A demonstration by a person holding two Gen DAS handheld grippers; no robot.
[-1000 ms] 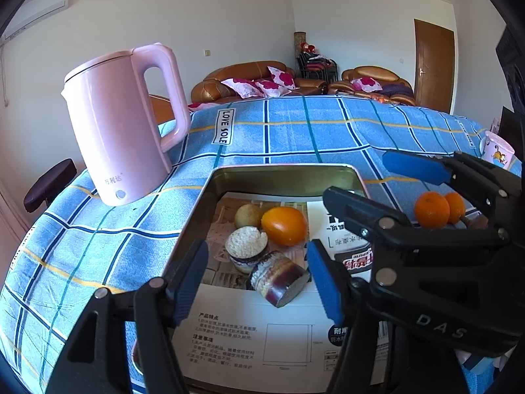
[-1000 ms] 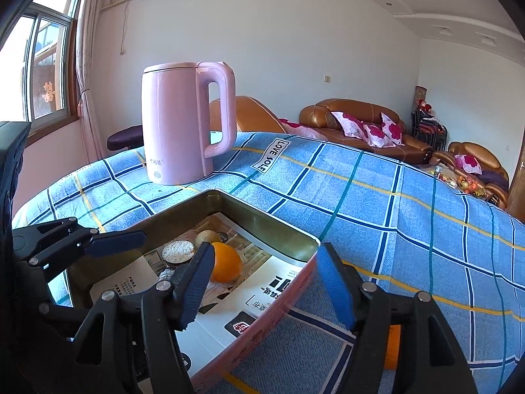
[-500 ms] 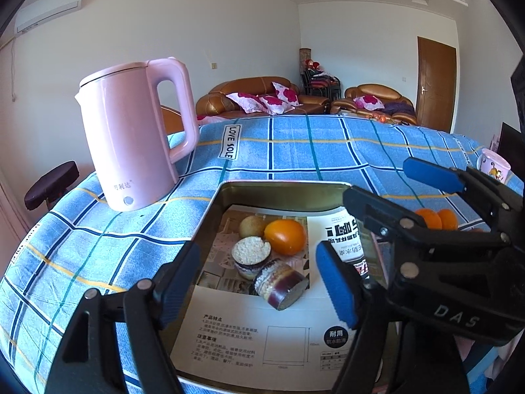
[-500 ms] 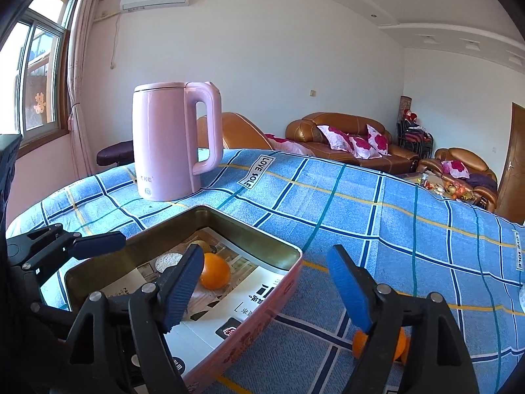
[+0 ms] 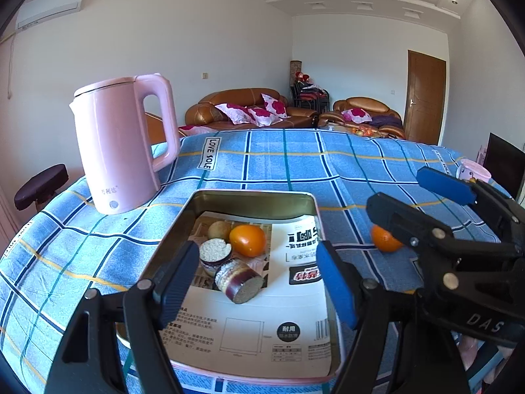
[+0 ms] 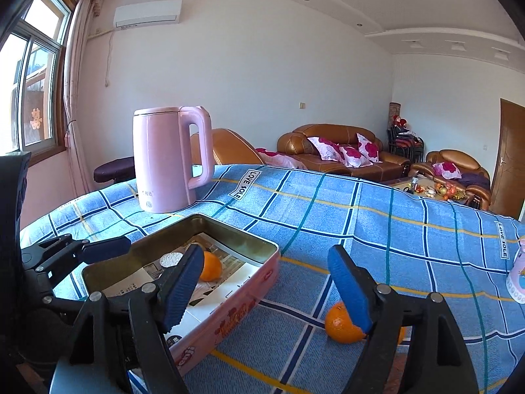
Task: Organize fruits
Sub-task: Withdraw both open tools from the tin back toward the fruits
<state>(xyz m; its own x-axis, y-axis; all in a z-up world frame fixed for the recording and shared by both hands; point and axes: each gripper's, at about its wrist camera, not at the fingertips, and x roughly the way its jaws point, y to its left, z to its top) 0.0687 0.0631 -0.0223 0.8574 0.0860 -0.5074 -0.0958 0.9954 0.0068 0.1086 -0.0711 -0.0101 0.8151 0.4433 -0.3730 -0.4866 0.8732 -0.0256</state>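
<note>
Hovering left tongs (image 5: 254, 282): spread over the tin's near half, nothing between the blue pads, jaws just widened.
Right tongs (image 6: 272, 290): spread too, just widened, empty; one pad over the tin rim, the other in front of a loose orange.
Tin (image 5: 249, 197): open, pink-walled, on the tabletop (image 5: 295, 164), lined with printed paper.
Fruit in tin: an orange (image 5: 247, 239), touching a brownish round fruit (image 5: 218, 229) behind it; two purple-skinned cut pieces (image 5: 241, 284) just in front.
Loose orange (image 6: 341, 323): on the checked blue cloth, right of the tin, near it.
Kettle (image 5: 119, 144): pink, upright, beyond the tin's far left corner.
</note>
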